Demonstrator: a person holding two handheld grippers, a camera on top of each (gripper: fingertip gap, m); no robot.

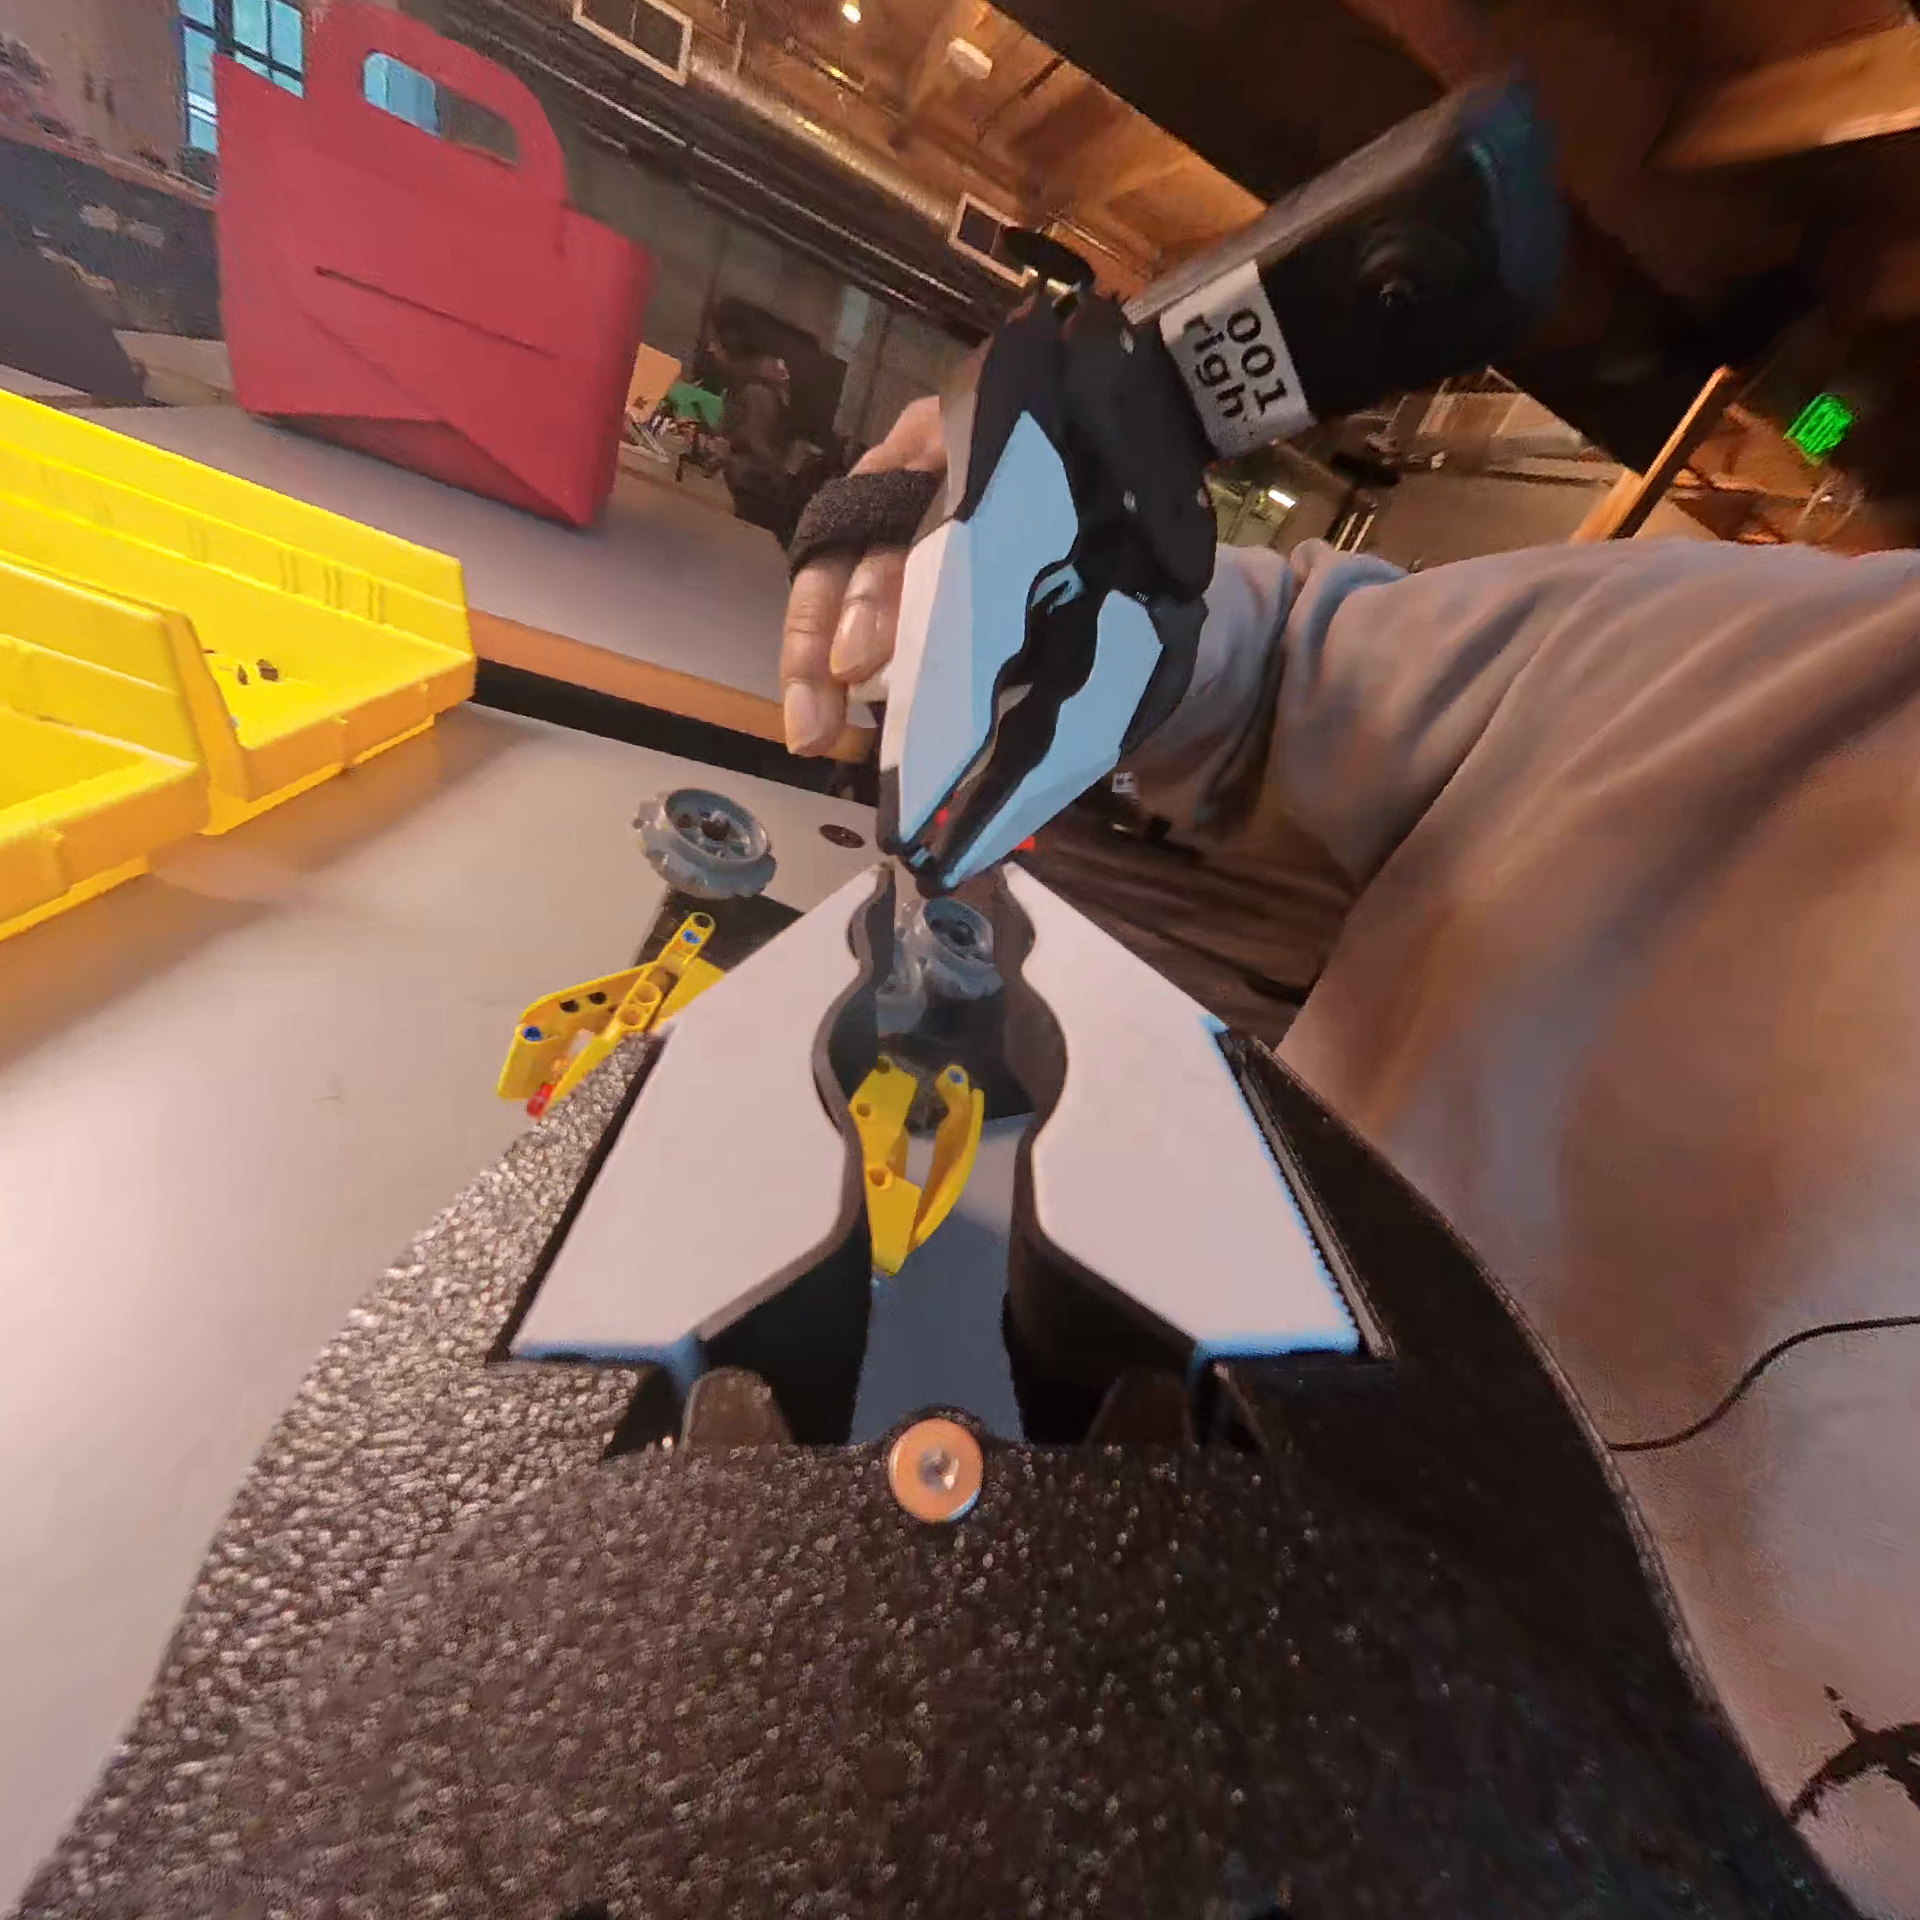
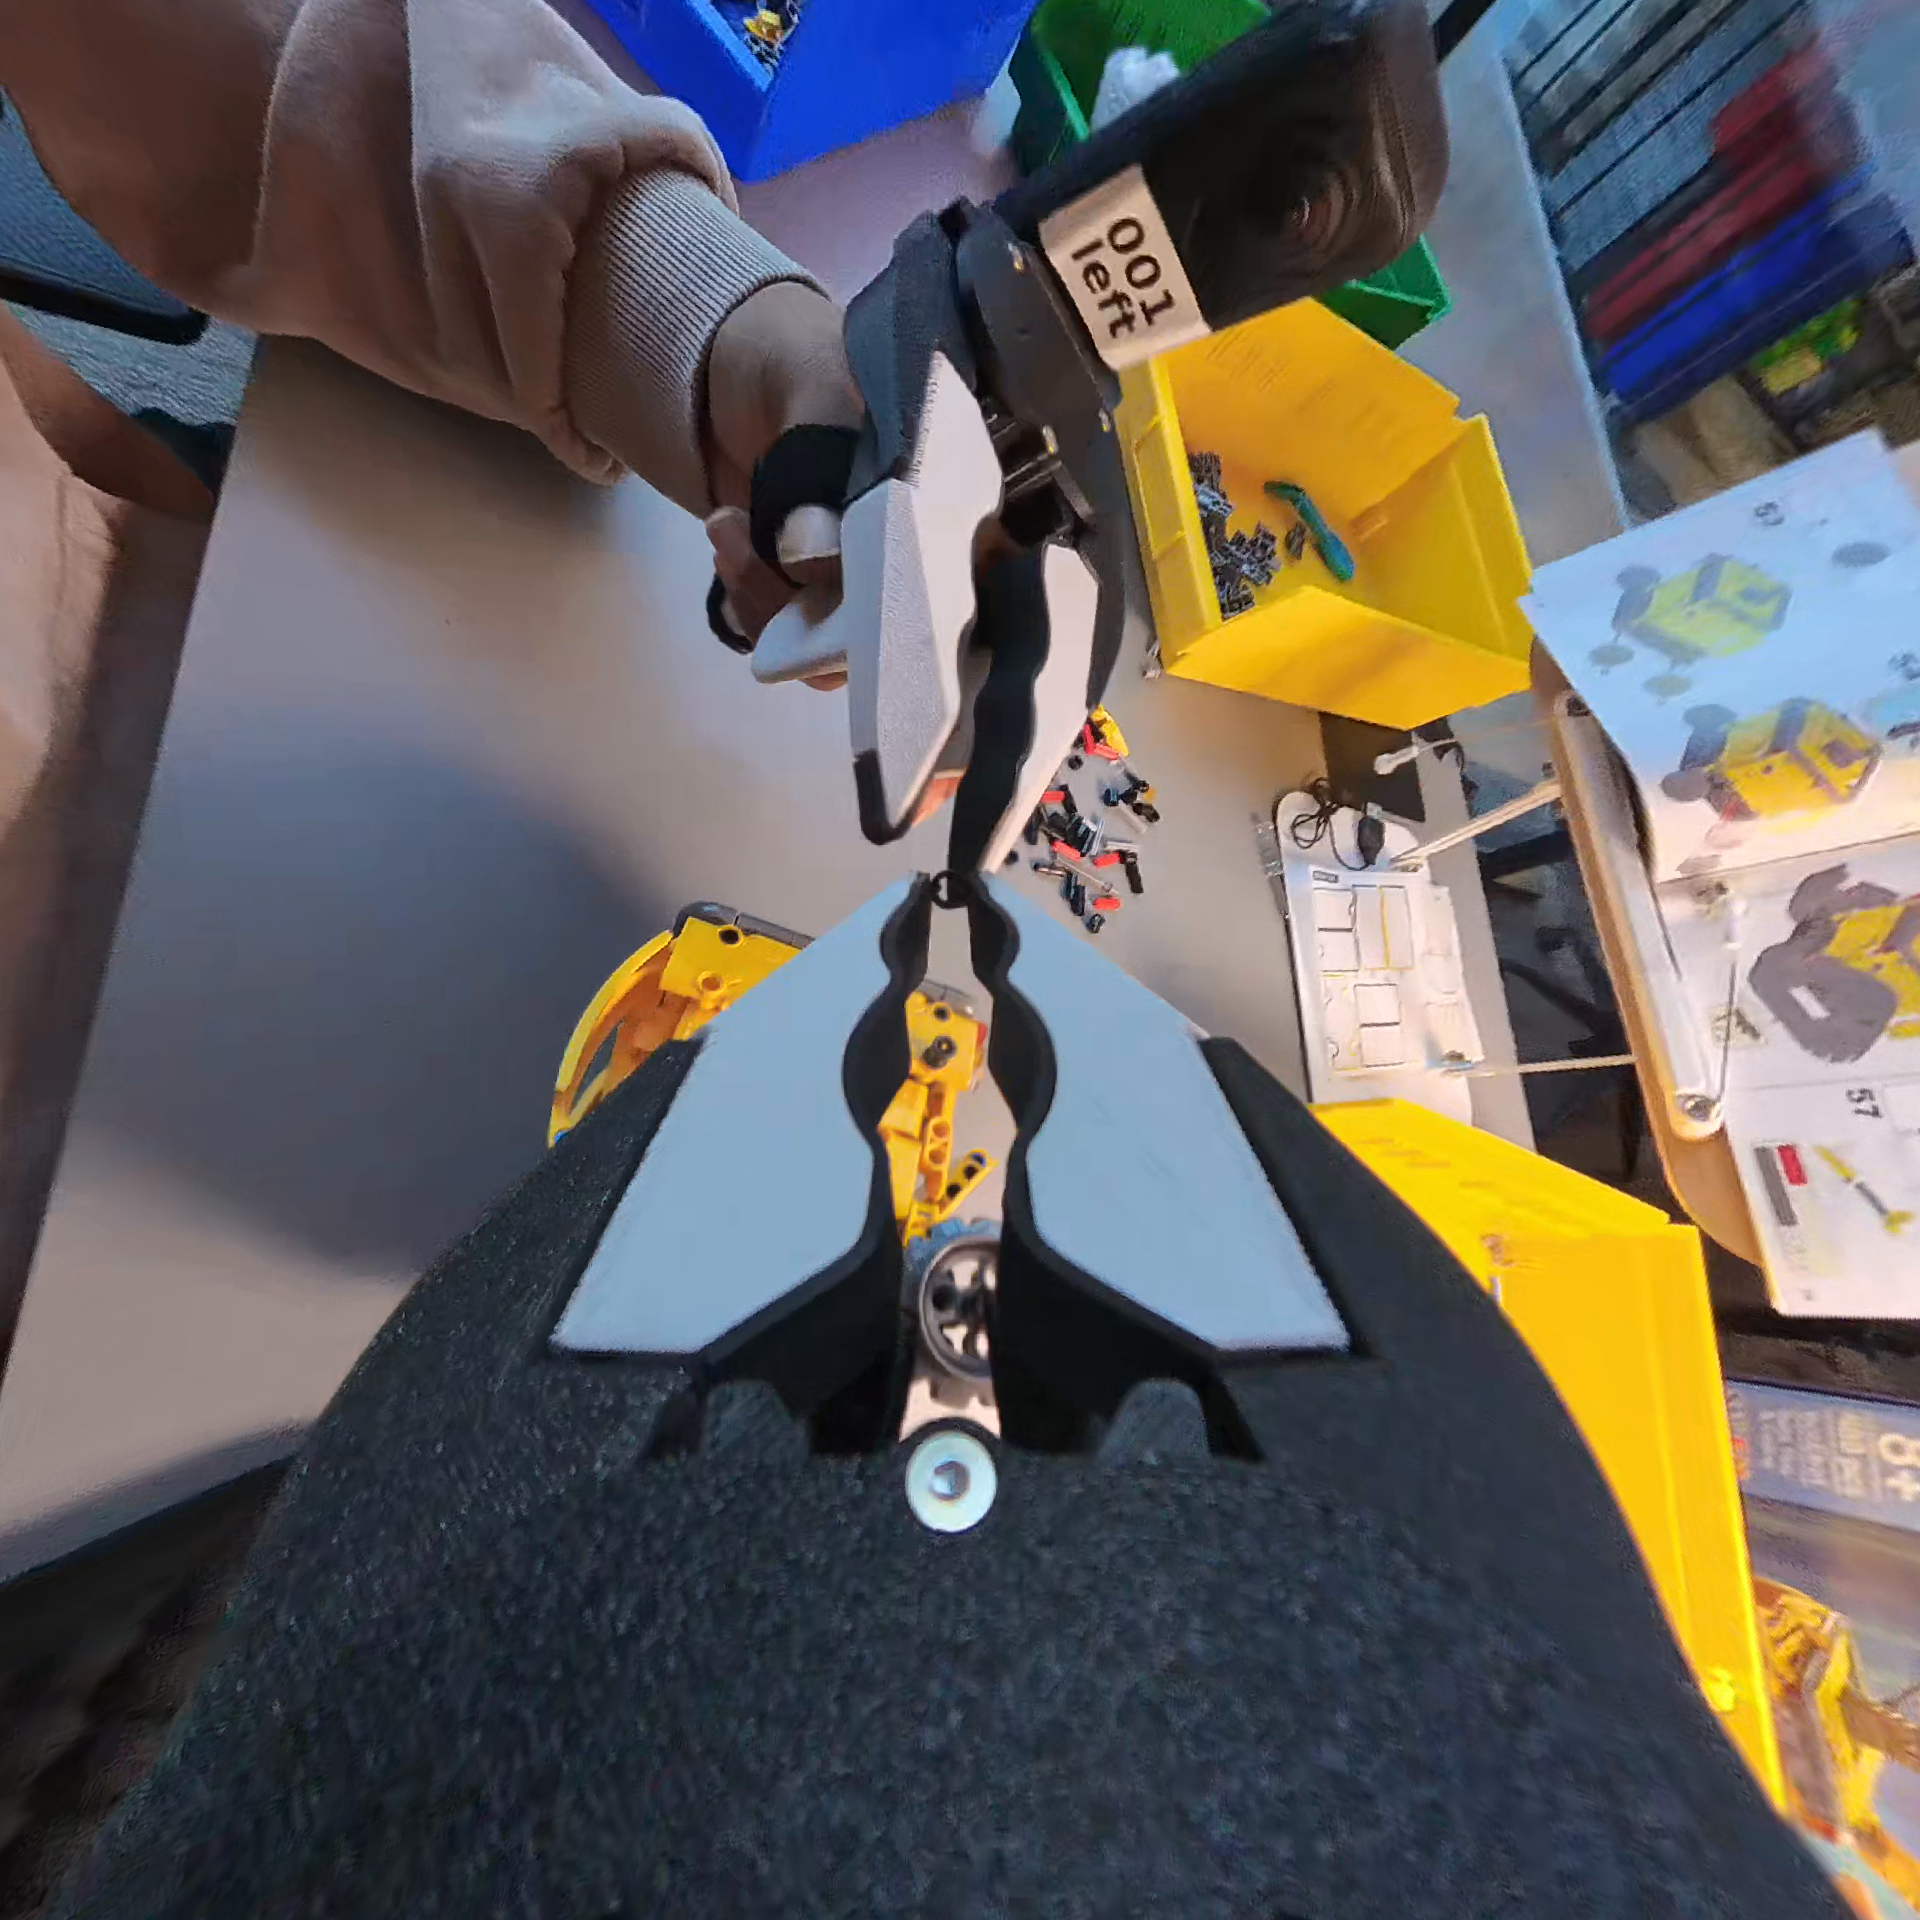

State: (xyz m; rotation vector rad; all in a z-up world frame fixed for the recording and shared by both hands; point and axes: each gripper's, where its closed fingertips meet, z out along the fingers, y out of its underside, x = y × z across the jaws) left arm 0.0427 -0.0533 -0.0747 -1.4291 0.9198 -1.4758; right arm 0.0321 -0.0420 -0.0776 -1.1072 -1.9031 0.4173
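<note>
Black ring (image 2: pixel 948 888), small. Where do you have it?

— Item one, ring: pinched at the very tips of your right gripper (image 1: pixel 925 868), held in the air above the table (image 2: pixel 416 727). The claw is closed on it. A tip pinch suits so slight a part, I judge, since the wider hollows further back would let it drop.

— And your left gripper (image 2: pixel 940 842)?

— Item two, left claw: spread, with nothing seen between its fingers. It points at your right tips, almost touching them, and that gap looks to be what gives the ring room.

— Below your hands?

— Item three, yellow brick model (image 2: pixel 925 1101): on the table under both claws, with a grey wheel (image 2: pixel 951 1299) showing through the slot of your right one. Whether the wheel is fixed to the model, I cannot tell.

— Further out?

— Item four, loose black and red pins (image 2: pixel 1091 831): scattered just past your left claw, close to hand. Item five, yellow bin (image 2: pixel 1340 634): beyond the pins, dark parts inside. Item six, instruction sheets (image 2: pixel 1766 665): propped at your right, facing you, likely for reading.
</note>
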